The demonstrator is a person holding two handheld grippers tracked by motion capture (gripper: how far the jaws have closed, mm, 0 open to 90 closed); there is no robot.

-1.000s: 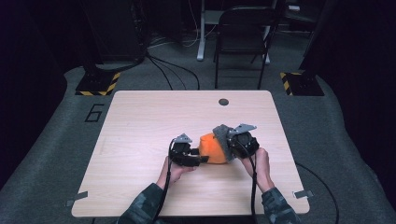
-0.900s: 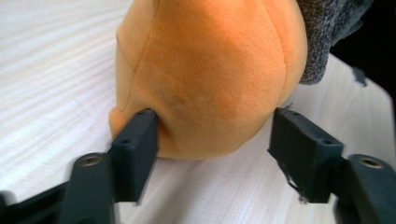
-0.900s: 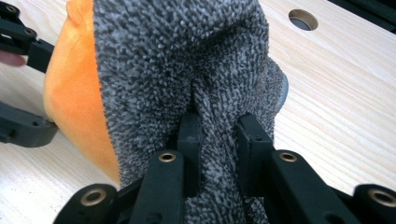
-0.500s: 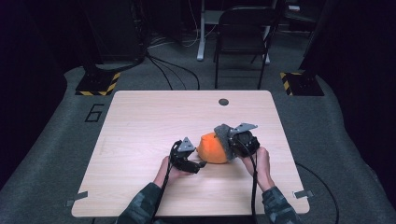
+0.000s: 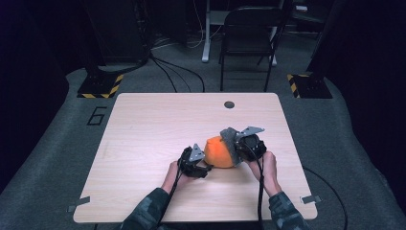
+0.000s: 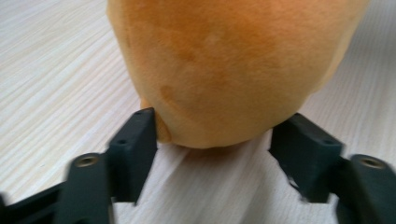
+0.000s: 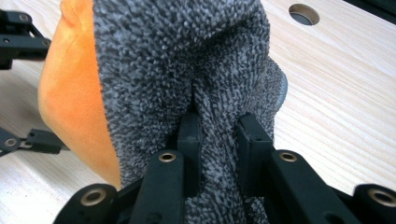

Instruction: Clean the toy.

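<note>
**Orange plush held between two tongs, grey cloth pinched on its right side**

From the high view, an orange plush ball (image 5: 220,152) sits on the light wooden surface (image 5: 153,124), slightly toward the person's side and right of centre. A grey looped cloth (image 5: 230,143) lies against its right flank. The left tongs (image 5: 205,165) meet the plush low on its left; the right tongs (image 5: 237,149) press in from the right, behind the cloth. Both forearms, in camouflage sleeves, enter from the bottom edge, and each hand wraps its tool from behind, the two angled in toward each other.

The left gripper view adds what the overhead angle hides: the two black jaws stand apart, straddling the bottom of the plush (image 6: 233,70) where it rests on the surface, the left jaw touching the fabric and the right one just beside it. They are not closed on it.

The right gripper view shows the jaws drawn close together with a fold of the grey cloth (image 7: 187,70) clamped between them; the cloth's nubby pile rises above and drapes over the orange plush (image 7: 70,102) at the left. Parts of the left tongs (image 7: 21,88) appear at that view's left edge. A round cable hole (image 7: 304,14) lies in the surface further off, also seen near the far edge from above.
</note>
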